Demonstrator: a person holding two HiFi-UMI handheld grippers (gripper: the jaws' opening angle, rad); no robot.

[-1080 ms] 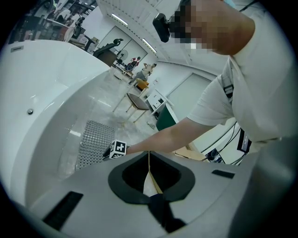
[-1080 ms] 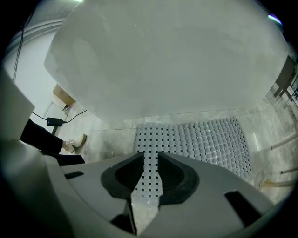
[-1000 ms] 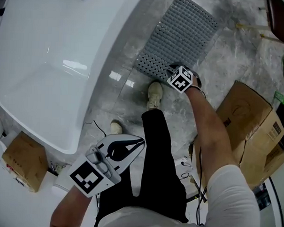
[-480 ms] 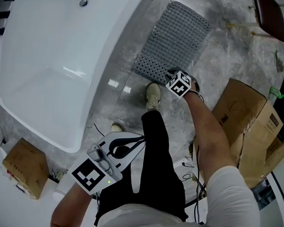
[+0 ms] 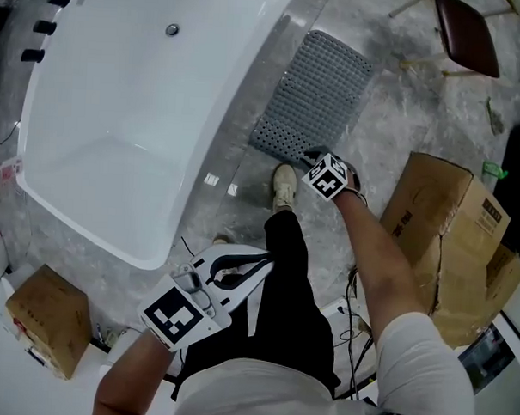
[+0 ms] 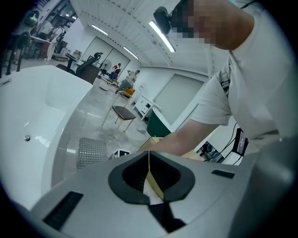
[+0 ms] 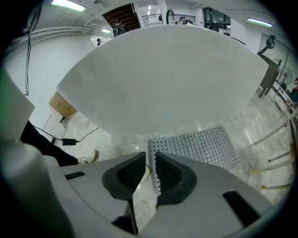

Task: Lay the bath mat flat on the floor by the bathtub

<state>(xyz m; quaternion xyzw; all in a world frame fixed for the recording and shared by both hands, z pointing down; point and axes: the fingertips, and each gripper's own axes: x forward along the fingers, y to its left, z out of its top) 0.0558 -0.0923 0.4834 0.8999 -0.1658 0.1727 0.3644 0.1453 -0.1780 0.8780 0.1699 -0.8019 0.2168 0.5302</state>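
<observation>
1. The bath mat (image 5: 318, 89) lies on the marbled floor (image 5: 397, 122), just beside the outer wall of the white bathtub (image 5: 136, 94), with one long edge running along the tub.
2. The far part of the mat rests flat on the floor. The near edge rises slightly toward the right gripper (image 5: 314, 155).
3. In the right gripper view, the right gripper (image 7: 152, 157) has its fingers (image 7: 176, 179) nearly together. A perforated strip of the mat's near edge (image 7: 154, 173) stands pinched in the narrow gap between them.
4. The left gripper (image 5: 259, 262) is held near the person's waist, well apart from the mat.
5. In the left gripper view, the left gripper (image 6: 149, 155) has its fingers (image 6: 126, 175) closed tip to tip, with nothing between them.
6. A light shoe (image 5: 284, 184) stands on the floor near the mat's near edge.
7. A cardboard box (image 5: 436, 223) stands to the person's right, and a chair (image 5: 465, 35) stands beyond it.
</observation>
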